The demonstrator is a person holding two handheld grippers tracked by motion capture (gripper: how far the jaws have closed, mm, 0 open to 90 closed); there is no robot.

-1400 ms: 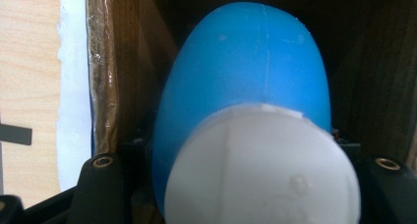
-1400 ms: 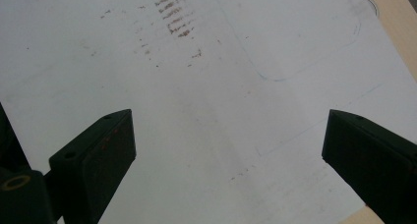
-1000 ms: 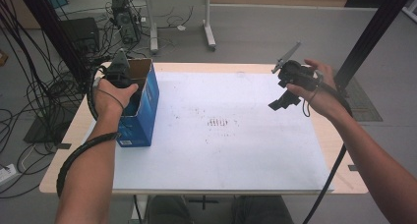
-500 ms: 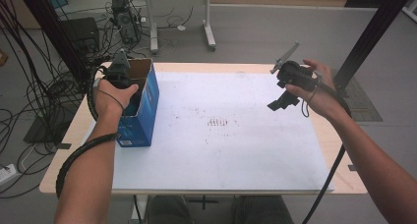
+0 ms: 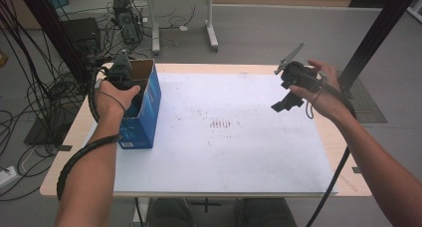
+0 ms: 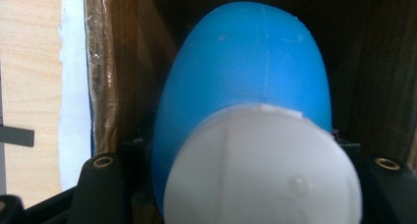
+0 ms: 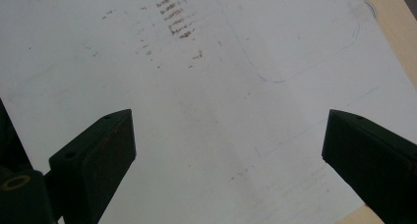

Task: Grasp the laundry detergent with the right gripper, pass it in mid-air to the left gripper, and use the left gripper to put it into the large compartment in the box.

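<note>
- My left tool (image 5: pixel 121 72) was plunged into the open top of the blue carton (image 5: pixel 144 112), which stood at about nine o'clock on the table (image 5: pixel 343 152), on the left edge of the white sheet (image 5: pixel 239 152).
- In the left gripper view that tool's jaws were clamped on a blue and white plastic bottle (image 6: pixel 255 135), white end nearest the camera, blue body reaching down between the brown cardboard walls.
- I could not tell whether the bottle was resting on the carton's floor or hanging in the grip; the bottom was dark.
- My right tool (image 5: pixel 291 90) hung above the table at about two o'clock, well apart from the carton, tilted toward the sheet.
- In the right gripper view its jaws stood wide apart with nothing between them, just the bare sheet and the brown smudges (image 7: pixel 172 22) near its centre.
- I judged the job to be either packing the bottle into the carton or lifting it out; one moment does not settle which.
- If packing, the placing was nearly done: what remained was to let go and lift the left tool clear.
- If unpacking, the grasp was made and the whole lift and set-down on the sheet were left.
- No other item lay on the sheet awaiting handling.
</note>
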